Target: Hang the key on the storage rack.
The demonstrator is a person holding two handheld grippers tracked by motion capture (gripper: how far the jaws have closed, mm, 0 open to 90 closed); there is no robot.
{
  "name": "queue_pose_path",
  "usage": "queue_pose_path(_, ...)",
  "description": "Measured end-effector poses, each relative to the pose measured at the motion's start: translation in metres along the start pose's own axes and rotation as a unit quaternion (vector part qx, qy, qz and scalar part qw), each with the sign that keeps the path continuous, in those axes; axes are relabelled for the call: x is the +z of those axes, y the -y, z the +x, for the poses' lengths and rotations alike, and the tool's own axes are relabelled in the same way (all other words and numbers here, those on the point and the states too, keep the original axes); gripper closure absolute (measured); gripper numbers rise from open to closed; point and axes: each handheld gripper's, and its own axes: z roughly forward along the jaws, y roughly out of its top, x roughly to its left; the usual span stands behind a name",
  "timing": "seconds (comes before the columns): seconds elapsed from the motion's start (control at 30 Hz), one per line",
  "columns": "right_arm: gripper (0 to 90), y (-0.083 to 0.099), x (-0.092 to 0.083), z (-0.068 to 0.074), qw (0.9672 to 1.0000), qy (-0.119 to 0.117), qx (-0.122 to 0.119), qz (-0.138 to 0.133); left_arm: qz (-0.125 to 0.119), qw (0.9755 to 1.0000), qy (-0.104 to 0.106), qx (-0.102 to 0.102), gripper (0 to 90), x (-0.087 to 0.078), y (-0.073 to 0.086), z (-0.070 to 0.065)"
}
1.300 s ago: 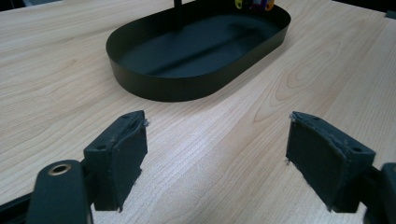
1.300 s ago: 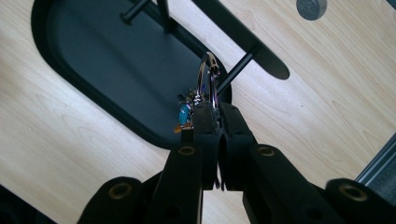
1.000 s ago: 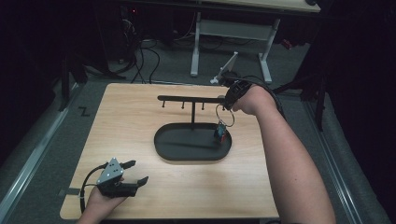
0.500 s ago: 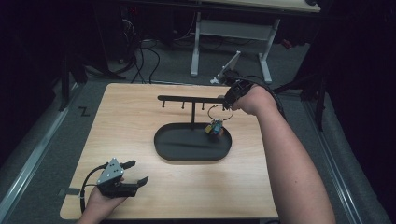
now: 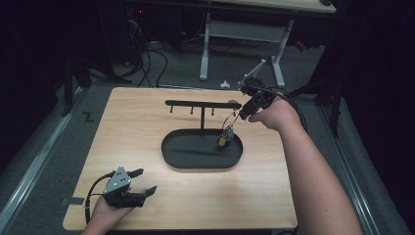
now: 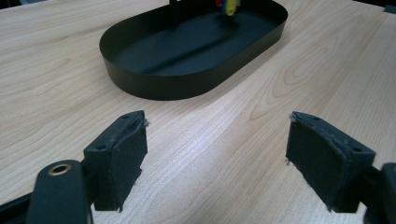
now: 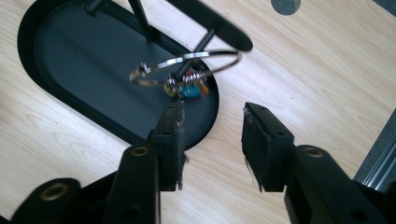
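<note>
Key ring (image 7: 187, 70): hung on the rack's end peg (image 7: 205, 39) above the tray (image 5: 171, 152), so we let go.
Right gripper (image 7: 212, 123): jaws just opened, nothing between them.
Left gripper (image 6: 215, 140): parked wide, empty, since we needed one hand.

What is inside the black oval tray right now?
The stand's post rises from the tray, and a key ring with coloured tags hangs over its right end from a peg. Whether the tags touch the tray floor cannot be told; the floor beneath them is hidden.
</note>
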Motion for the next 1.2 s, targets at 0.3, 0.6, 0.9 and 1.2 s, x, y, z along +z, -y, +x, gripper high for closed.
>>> queue_pose_path(0.3, 48.4, 0.034, 0.014, -0.004, 0.9992, -0.008, 0.028, -0.026, 0.004, 1.0, 0.0, 0.0, 21.1, 0.001, 0.001, 0.0)
queue_pose_path(0.6, 46.3, 0.065, 0.044, -0.006, 0.9982, -0.009, 0.054, -0.026, 0.007, 1.0, 0.0, 0.001, 21.1, 0.003, 0.001, -0.001)
queue_pose_path(0.9, 43.5, 0.093, 0.07, 0.0, 0.9968, -0.01, 0.055, -0.056, 0.01, 0.9999, 0.003, 0.002, 21.1, 0.004, 0.001, -0.002)
queue_pose_path(1.2, 41.7, 0.124, 0.096, 0.019, 0.9941, -0.01, 0.049, -0.096, 0.013, 0.9999, 0.004, 0.004, 21.1, 0.006, 0.001, -0.002)
